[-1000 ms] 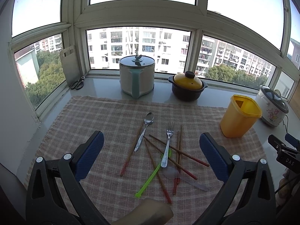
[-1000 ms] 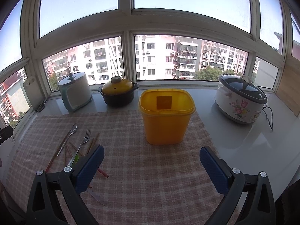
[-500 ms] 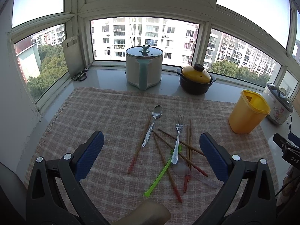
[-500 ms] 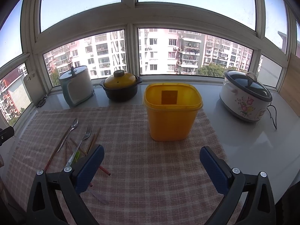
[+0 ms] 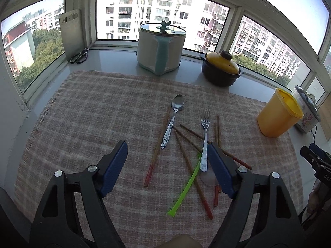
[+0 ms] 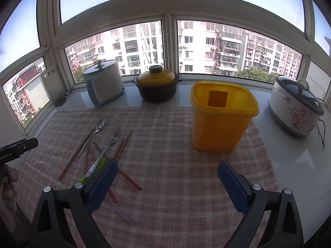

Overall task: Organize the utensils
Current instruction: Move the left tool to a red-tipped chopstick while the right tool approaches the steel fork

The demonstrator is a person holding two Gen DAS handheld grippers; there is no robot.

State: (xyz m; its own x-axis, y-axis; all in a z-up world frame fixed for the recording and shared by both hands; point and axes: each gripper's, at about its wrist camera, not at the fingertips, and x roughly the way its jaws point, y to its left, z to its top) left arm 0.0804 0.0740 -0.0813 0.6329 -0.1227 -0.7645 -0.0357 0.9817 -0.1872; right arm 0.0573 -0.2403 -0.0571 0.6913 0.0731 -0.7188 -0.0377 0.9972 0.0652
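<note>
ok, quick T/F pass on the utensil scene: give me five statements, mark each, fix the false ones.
1. The yellow container is lying on its side. False: it stands upright, open at the top.
2. The spoon lies on the checked cloth. True.
3. The left tool grips the fork. False: its jaws are closing, nothing between them.
4. The dark pot has a yellow lid. True.
5. The scissors lie among the chopsticks. False: they sit on the sill by the window.
</note>
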